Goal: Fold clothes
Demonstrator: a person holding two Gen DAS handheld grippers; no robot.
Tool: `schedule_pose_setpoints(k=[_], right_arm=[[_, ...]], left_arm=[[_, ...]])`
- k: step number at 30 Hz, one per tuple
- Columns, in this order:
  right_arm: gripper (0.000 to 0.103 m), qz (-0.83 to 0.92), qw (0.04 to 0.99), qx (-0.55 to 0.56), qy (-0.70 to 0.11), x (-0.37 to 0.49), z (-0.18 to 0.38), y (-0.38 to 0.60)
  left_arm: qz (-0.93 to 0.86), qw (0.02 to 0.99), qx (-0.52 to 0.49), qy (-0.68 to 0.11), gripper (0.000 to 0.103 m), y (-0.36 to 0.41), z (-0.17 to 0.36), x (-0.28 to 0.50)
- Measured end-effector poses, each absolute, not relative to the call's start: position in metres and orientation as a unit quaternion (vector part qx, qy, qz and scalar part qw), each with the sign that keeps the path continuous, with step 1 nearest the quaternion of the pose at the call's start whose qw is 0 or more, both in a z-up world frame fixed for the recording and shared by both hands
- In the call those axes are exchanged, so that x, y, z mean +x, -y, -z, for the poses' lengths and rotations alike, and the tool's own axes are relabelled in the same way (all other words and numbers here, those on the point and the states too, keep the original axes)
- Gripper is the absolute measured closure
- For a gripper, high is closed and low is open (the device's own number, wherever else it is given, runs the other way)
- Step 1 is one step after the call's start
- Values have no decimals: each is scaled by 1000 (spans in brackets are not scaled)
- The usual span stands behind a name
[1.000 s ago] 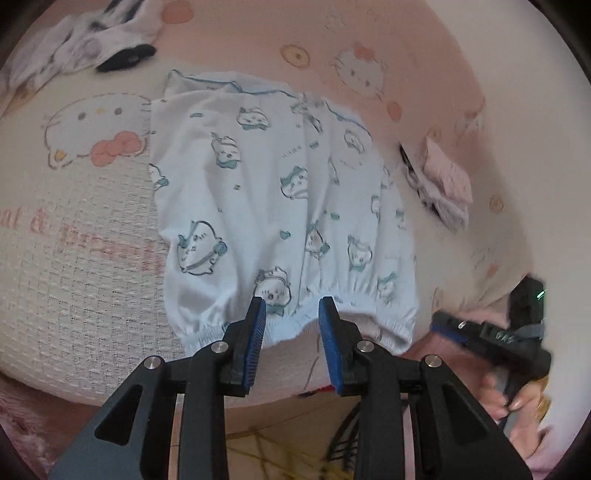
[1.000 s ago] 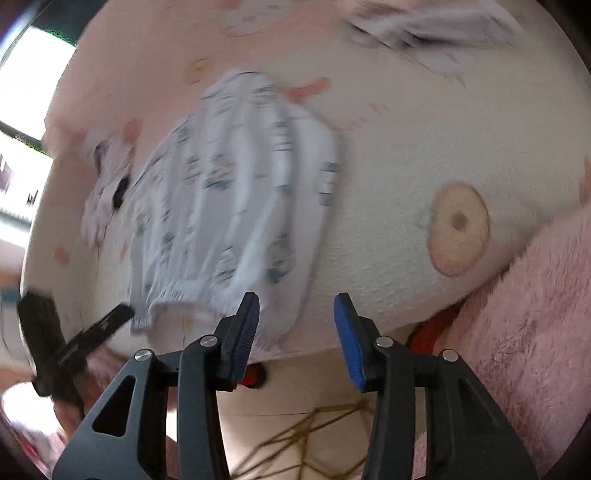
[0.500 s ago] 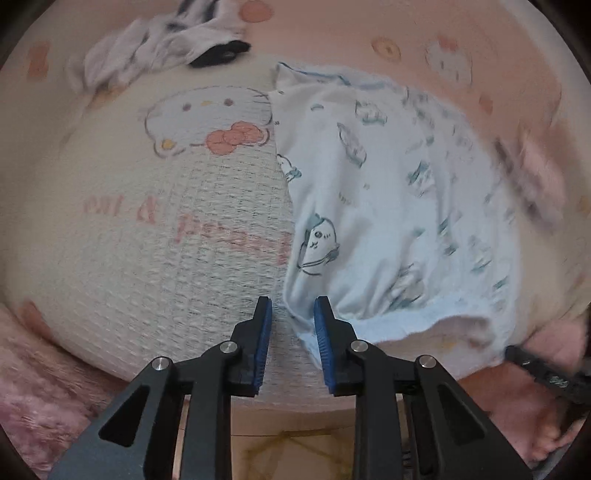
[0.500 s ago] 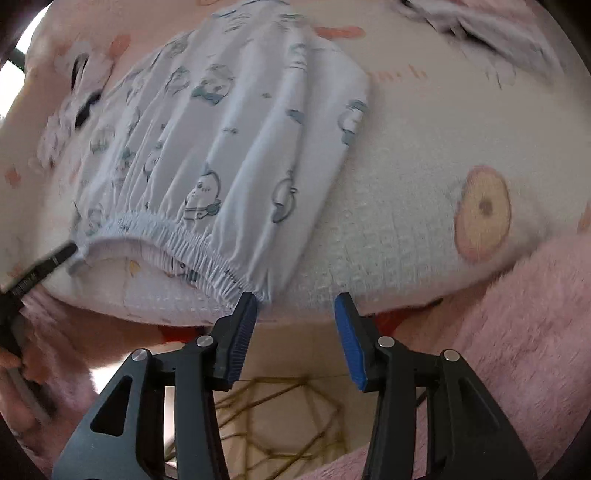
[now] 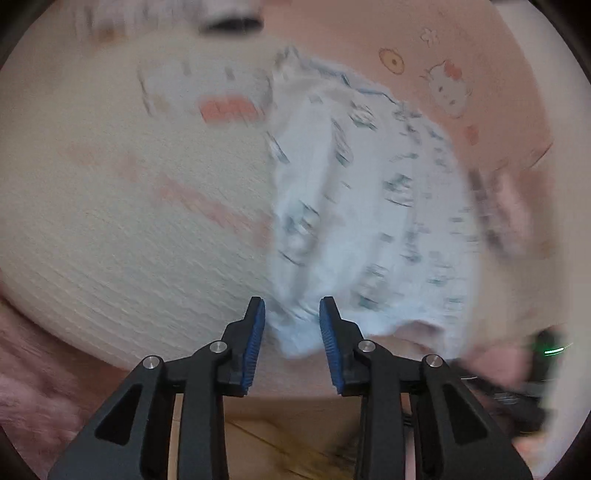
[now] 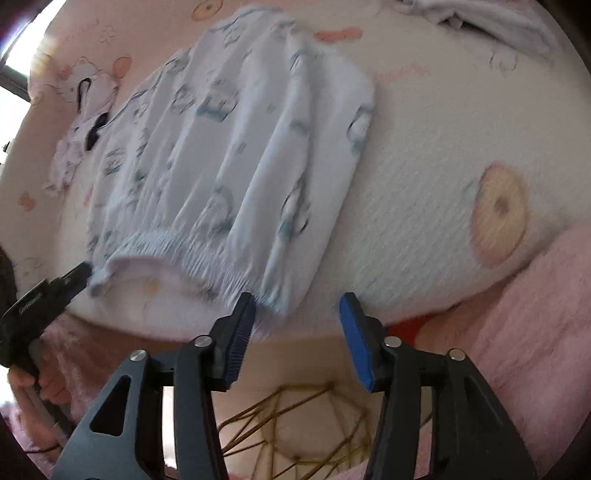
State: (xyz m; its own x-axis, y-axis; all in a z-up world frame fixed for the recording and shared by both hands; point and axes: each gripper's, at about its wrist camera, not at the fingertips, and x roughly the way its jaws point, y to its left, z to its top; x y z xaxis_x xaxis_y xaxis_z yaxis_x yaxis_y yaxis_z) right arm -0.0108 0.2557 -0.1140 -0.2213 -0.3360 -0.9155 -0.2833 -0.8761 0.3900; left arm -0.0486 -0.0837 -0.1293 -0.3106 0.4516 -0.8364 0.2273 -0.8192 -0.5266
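Note:
A pale blue garment with cartoon prints (image 5: 351,221) lies flat on the cream and pink cat-print blanket (image 5: 129,240), its elastic waistband at the near edge. My left gripper (image 5: 291,308) is opening, and the waistband's left corner lies between its fingers without the pads pressing on it. In the right wrist view the same garment (image 6: 229,155) shows its gathered waistband. My right gripper (image 6: 297,301) is opening too, with the waistband's right corner just inside its left finger. The left gripper (image 6: 74,277) appears there at the opposite corner. The left wrist view is blurred.
A white and black garment (image 6: 85,122) lies beyond the blue one, and a white one (image 6: 480,14) at the far right. A small pink folded piece (image 5: 509,214) sits to the right. A fluffy pink cover (image 6: 535,332) borders the blanket. Floor and a yellow wire frame (image 6: 295,424) lie below.
The left gripper shifted from the middle of the waistband to its left corner, narrowed, then widened. The right gripper came down to the right corner and its jaws spread.

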Motion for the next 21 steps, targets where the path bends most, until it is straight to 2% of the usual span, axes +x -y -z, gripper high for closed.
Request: schedule_pose_setpoints(k=[3,6,7,8,9,13,16,17,19,20,21], right_arm=[[50,700,38,619,354,-7,131,-266],[51,691,27,607,392,-5,134,-268],[53,696,28,601,392,-3,130,-267],[63,701,29,595,392,-1,126,-266],[66,706,29,589,392,0,122,-265],[66,736,-1,575,357,3,112,-270],[66,723,-9,576,381,1,125,-287],[66,723,-1,572,387,0,125,-286],[68,725,12,571,386,-5,125,-281],[73,727,18,569,385,-9,125,-276],[75,729,20,568,381,-9,125,-274]], left_arm=[[-743,79,-582,322,61,83,136,-46],[-743,79,-578,329,61,78,137,-48],[-740,80,-574,341,61,80,137,-47],[-737,81,-571,353,61,82,137,-47],[-734,82,-568,364,61,84,137,-47],[-726,70,-577,369,61,88,140,-44],[-729,71,-577,362,61,90,137,-39],[-725,83,-568,380,61,91,138,-40],[-673,136,-519,508,57,99,151,-42],[-654,141,-510,540,55,102,155,-42],[-656,130,-512,539,54,104,155,-42]])
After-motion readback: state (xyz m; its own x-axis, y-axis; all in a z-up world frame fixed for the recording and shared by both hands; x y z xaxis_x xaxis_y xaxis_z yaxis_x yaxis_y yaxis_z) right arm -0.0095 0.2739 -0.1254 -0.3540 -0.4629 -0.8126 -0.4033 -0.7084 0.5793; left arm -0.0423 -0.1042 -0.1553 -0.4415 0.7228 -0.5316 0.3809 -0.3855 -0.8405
